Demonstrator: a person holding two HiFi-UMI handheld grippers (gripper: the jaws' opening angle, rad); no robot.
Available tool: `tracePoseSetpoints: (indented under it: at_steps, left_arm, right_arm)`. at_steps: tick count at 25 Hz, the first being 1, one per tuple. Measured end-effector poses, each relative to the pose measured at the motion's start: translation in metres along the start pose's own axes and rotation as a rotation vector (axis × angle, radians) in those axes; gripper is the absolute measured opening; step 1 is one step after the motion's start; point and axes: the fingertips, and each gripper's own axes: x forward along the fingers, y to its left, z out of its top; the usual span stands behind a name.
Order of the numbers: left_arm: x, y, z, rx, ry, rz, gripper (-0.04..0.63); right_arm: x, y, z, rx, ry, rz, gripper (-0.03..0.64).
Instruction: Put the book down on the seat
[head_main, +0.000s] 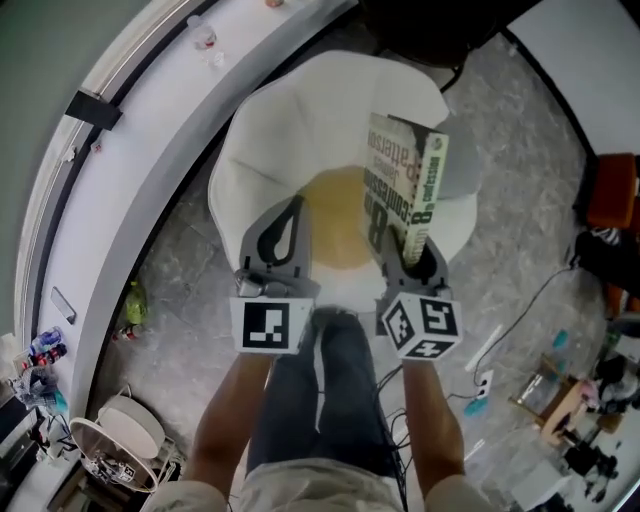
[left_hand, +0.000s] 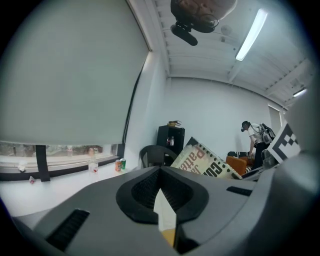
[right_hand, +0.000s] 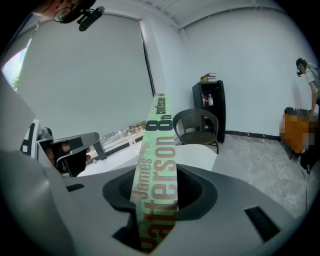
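One book (head_main: 402, 185), likely light and stiff, stands pinched at its lower edge by the right claw (head_main: 415, 262) over the seat (head_main: 290, 150); the left claw (head_main: 283, 238) is clenched empty.

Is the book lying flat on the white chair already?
No, the right tool grips the book, which stands up on edge over the white seat.

White chair (head_main: 300, 120), yellow seat (head_main: 335, 228), grey floor (head_main: 185, 290)
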Motion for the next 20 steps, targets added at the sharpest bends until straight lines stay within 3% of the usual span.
tracePoseSetpoints:
  at_steps: [9,20]
  left_arm:
    - [0.036,-0.010,-0.106,-0.012,0.054,0.034,0.004]
    - [0.074,-0.001,-0.188,-0.024,0.099,0.070,0.005]
  right_arm:
    - [0.078,-0.043,-0.100,0.028,0.083,0.039,0.161]
    - [0.173,-0.072,-0.183,0.136,0.137,0.094,0.161]
